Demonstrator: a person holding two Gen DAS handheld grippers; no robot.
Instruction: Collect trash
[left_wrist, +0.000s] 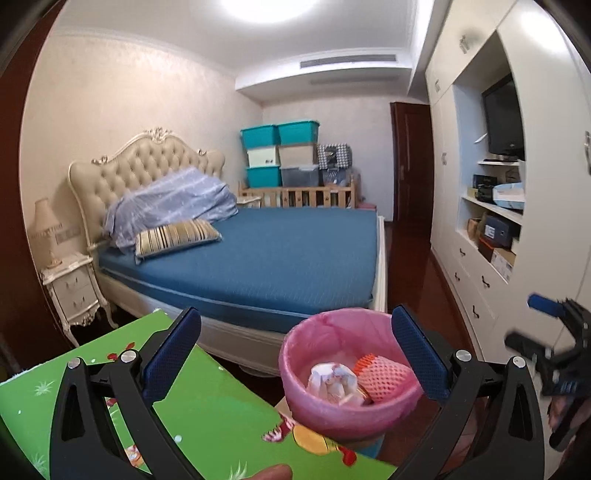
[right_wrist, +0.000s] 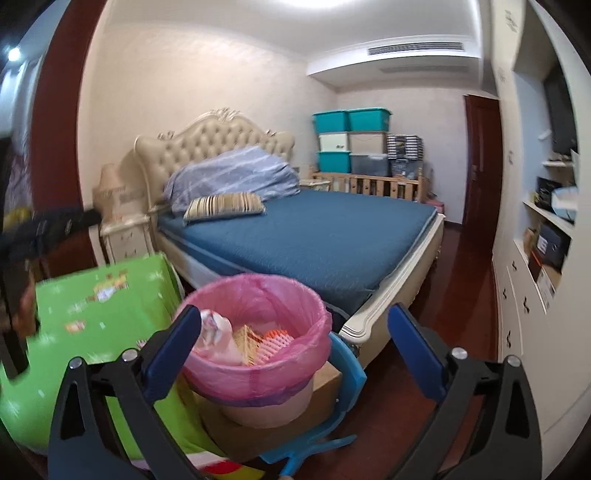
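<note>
Left tool (left_wrist: 295, 354): you hold it with its jaws spread wide and nothing gripped; the pads stand clear of the bin on either side.
Right tool (right_wrist: 295, 350): your jaws are likewise fully apart and empty; its left pad overlaps the bin's near rim in view, though you cannot tell whether it touches.
Trash bin (left_wrist: 291, 373): lined with a pink bag, it sits just ahead of and between your left tool's fingers, low in the view; from the right tool it lies ahead and toward the left finger.
Crumpled paper (left_wrist: 334, 380): inside the bin, on the side nearer your left tool's left finger.
Foam fruit net (left_wrist: 384, 373): pink-orange mesh, lying in the bin beside the paper, toward the right finger.
Green table (left_wrist: 207, 406): a cartoon-printed surface under and left of your left tool; the bin stands at its right edge.
Cardboard box (right_wrist: 328, 380): under the bin, seen from the right tool.
Blue plastic piece (right_wrist: 351, 373): curved, right of the bin.
Bed (left_wrist: 266, 254): blue cover, beyond the bin, with a striped cushion (left_wrist: 177, 236) and bundled quilt (left_wrist: 173, 203) at the headboard.
Storage boxes (left_wrist: 280, 151): stacked at the far wall.
Wardrobe (left_wrist: 472, 206): white, far right.
</note>
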